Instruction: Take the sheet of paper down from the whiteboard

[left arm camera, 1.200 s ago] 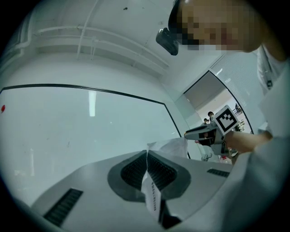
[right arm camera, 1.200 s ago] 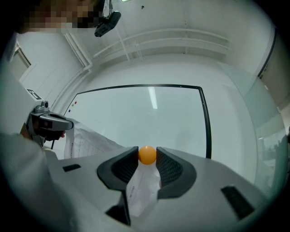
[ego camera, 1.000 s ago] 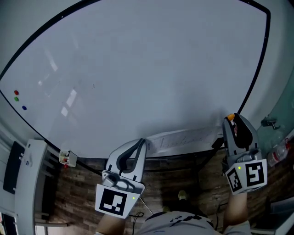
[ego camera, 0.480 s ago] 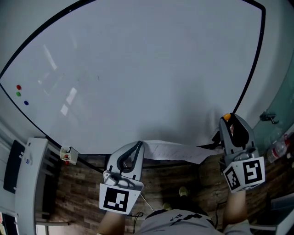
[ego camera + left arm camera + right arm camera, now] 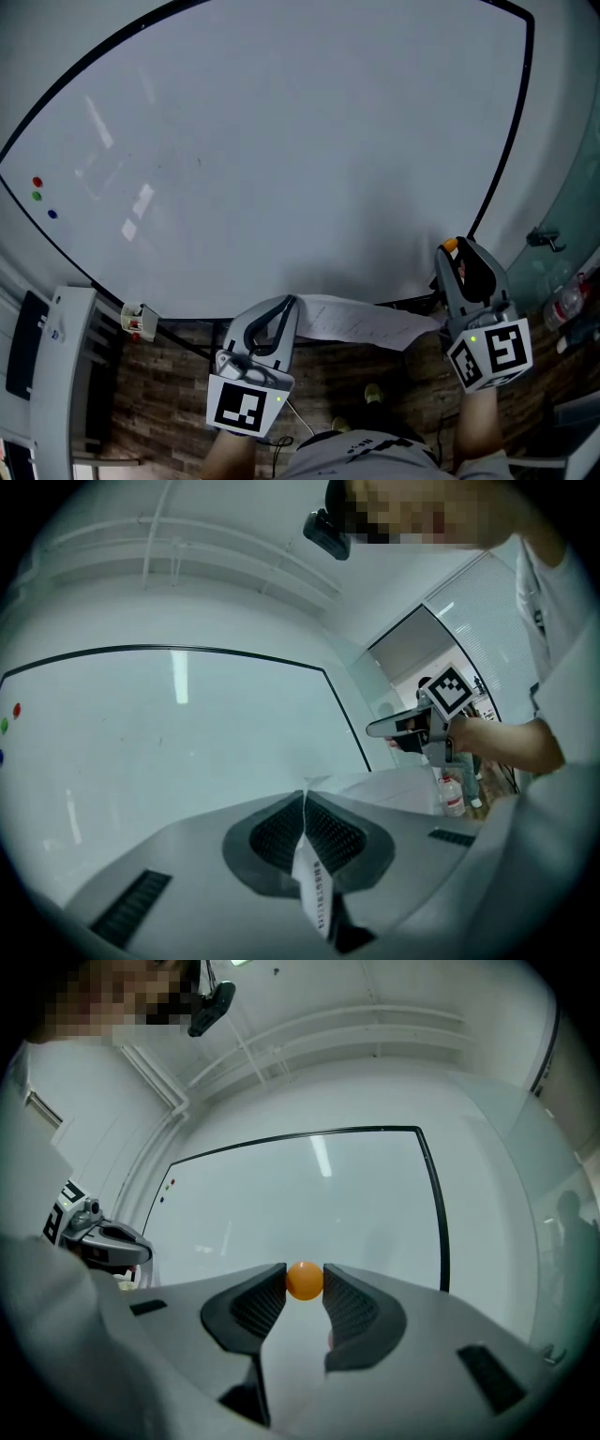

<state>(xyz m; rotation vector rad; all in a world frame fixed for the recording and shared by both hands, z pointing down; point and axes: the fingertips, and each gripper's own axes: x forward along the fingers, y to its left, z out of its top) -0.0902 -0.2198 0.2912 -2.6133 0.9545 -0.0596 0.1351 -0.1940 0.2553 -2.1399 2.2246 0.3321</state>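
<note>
The whiteboard (image 5: 281, 141) fills the head view, and no sheet hangs on it. The sheet of paper (image 5: 361, 321) is off the board and stretches, slightly sagging, between my two grippers below the board's lower frame. My left gripper (image 5: 289, 302) is shut on the sheet's left edge; in the left gripper view the paper (image 5: 314, 897) stands edge-on between the pads (image 5: 281, 832). My right gripper (image 5: 452, 247) is at the sheet's right end, shut on a small orange ball magnet (image 5: 305, 1280) at its fingertips. The same magnet (image 5: 451, 246) shows in the head view.
Red, green and blue magnets (image 5: 37, 195) sit at the board's left edge. A small holder (image 5: 139, 321) hangs at the lower left corner. A white unit (image 5: 56, 375) stands at left, a water bottle (image 5: 567, 305) and a glass wall at right. The floor is wood-patterned.
Both grippers have come down and back from the board. The sheet, earlier lying along the board's lower edge, now hangs free between them.
</note>
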